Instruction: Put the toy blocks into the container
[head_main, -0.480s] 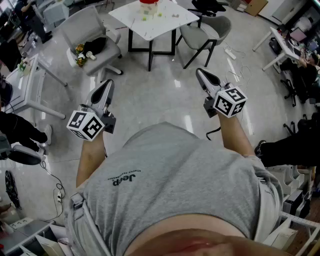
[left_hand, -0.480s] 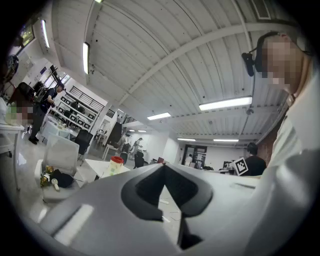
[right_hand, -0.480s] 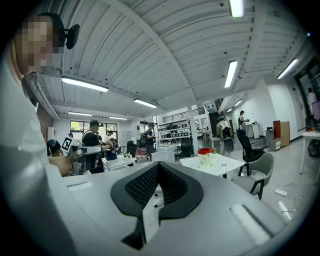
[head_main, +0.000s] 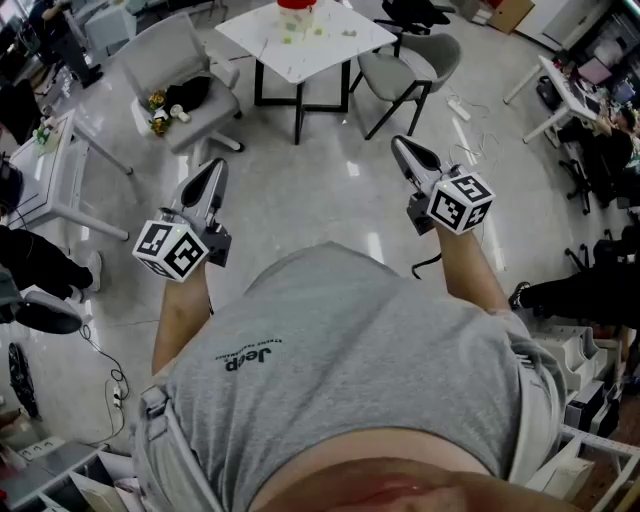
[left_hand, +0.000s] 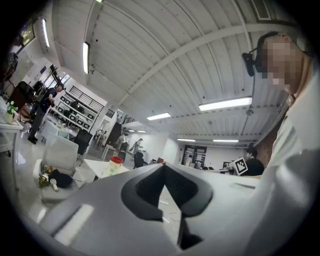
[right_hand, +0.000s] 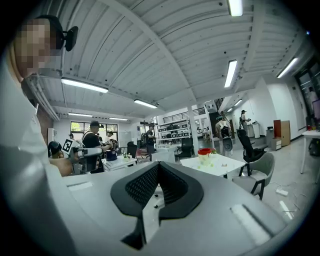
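While the left gripper (head_main: 214, 168) and the right gripper (head_main: 402, 146) are held before the torso (head_main: 350, 350), both pairs of fingers (right_hand: 141, 188) are seen closed tight on nothing. Beyond, two grey chairs (head_main: 180, 62) are set beside one white worktop (head_main: 335, 48), on which one red-lidded container (head_main: 297, 5) and toy blocks (head_main: 291, 36), too small to be counted, are found.

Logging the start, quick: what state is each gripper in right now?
Left gripper: closed, holding nothing.
Right gripper: closed, holding nothing.
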